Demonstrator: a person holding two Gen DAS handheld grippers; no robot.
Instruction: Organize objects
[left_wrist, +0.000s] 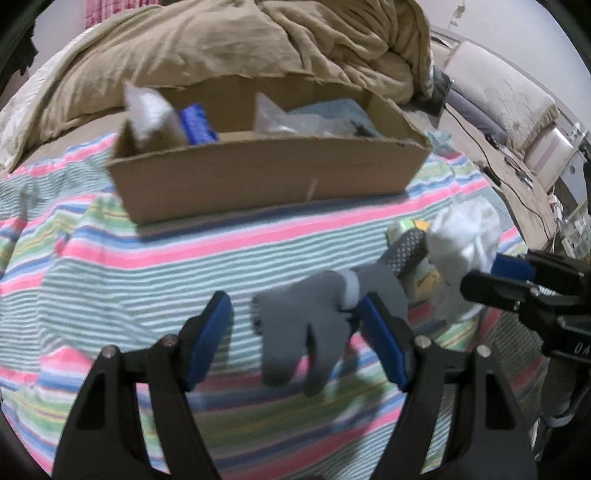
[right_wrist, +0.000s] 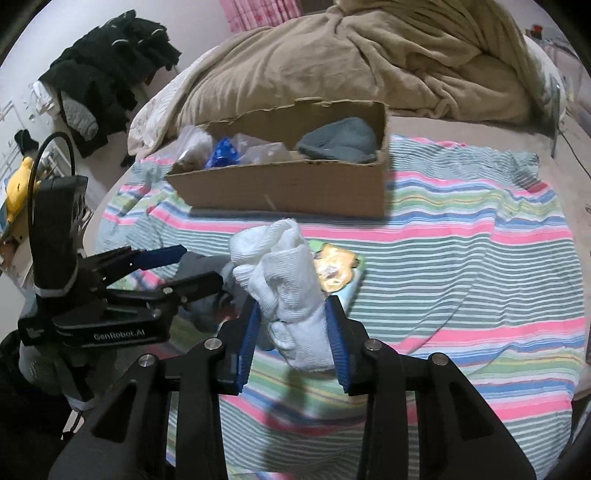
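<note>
On the bed's striped sheet (right_wrist: 461, 236), just before the cardboard box (right_wrist: 295, 188), the right gripper (right_wrist: 293, 325) has its fingers pinched on a white glove (right_wrist: 280, 273): soft, light, bunched mid-body. The left gripper (left_wrist: 295, 339) stands wide around a limp grey glove (left_wrist: 306, 317), best gripped at its cuff

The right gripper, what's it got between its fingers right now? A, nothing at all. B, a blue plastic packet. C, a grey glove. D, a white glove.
D: in the right wrist view the right gripper has its blue pads pressed on either side of the white glove, which is bunched up between them above the striped cloth.
</note>
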